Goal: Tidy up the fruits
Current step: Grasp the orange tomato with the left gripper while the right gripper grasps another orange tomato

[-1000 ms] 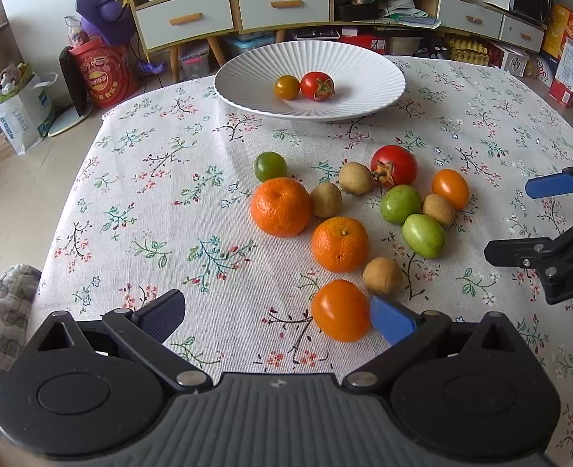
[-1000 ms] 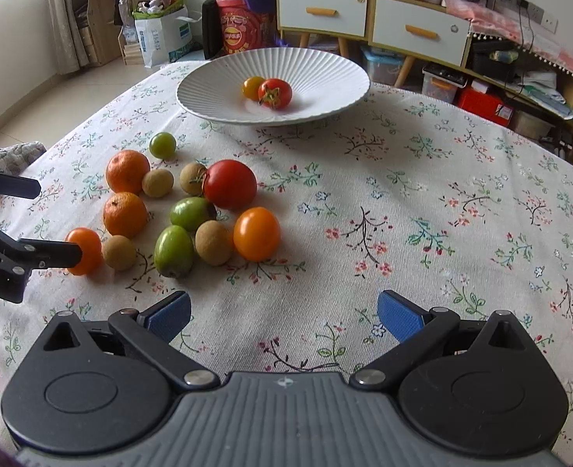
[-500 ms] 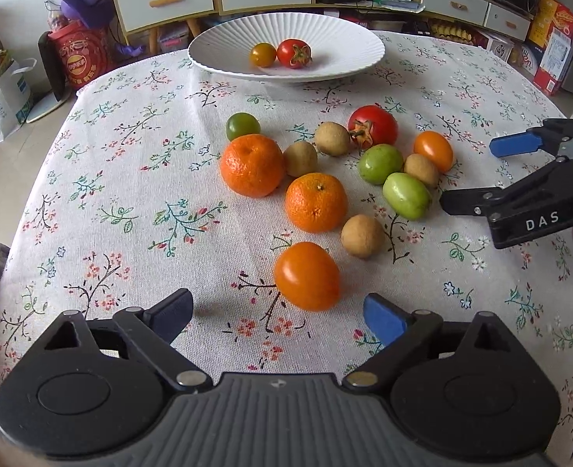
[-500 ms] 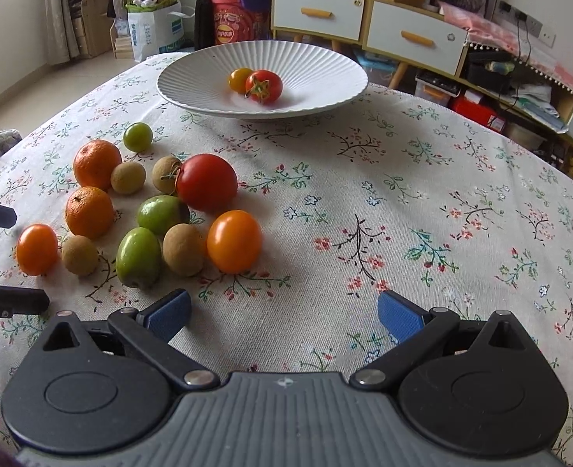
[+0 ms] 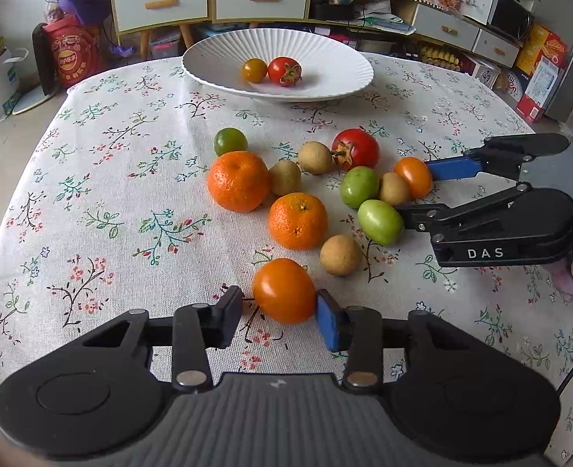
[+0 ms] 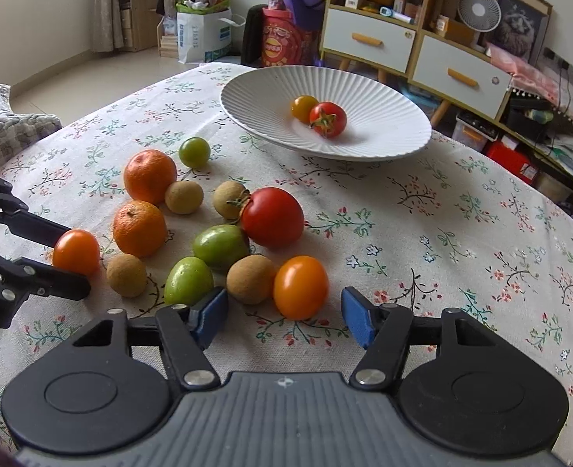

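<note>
A table under a floral tablecloth carries a white ribbed plate at its far side, loose fruit nearer.

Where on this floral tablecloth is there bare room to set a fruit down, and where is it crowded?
Free: the floral tablecloth on the camera's left of the big ribbed orange mandarin; the stretch beyond the red tomato, below the white ribbed plate. The plate holds only two small tomatoes. Crowded: the fruit cluster between both grippers.
</note>
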Tool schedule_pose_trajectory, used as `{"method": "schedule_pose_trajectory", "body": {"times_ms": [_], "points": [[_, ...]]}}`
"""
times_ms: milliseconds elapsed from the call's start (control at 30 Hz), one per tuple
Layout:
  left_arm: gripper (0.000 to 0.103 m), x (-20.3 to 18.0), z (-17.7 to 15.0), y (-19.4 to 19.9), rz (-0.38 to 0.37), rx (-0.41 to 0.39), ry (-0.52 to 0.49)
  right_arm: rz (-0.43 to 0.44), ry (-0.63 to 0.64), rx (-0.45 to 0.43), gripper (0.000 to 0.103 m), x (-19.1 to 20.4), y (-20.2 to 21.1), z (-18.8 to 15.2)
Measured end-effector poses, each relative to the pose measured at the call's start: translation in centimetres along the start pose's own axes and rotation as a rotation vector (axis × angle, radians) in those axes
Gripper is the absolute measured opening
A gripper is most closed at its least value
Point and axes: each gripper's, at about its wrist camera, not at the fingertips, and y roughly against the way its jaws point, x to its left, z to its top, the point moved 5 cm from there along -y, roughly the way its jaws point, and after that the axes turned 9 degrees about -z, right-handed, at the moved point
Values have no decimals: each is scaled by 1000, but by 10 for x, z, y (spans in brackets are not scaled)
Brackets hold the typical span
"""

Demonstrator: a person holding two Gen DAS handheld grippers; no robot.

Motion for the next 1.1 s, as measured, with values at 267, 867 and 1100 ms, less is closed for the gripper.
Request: {"method": "schedule_pose_trajectory", "body": {"times_ms": [267, 867, 1100], "points": [[29, -1, 2, 0, 0, -5, -2, 9, 20, -8, 50, 2, 3, 2], [27, 1, 6, 5, 2, -22, 5, 17, -30, -19, 39, -6, 3, 7], [26, 0, 7, 6, 2, -26, 1, 27, -27, -29, 34, -6, 2, 11]]}}
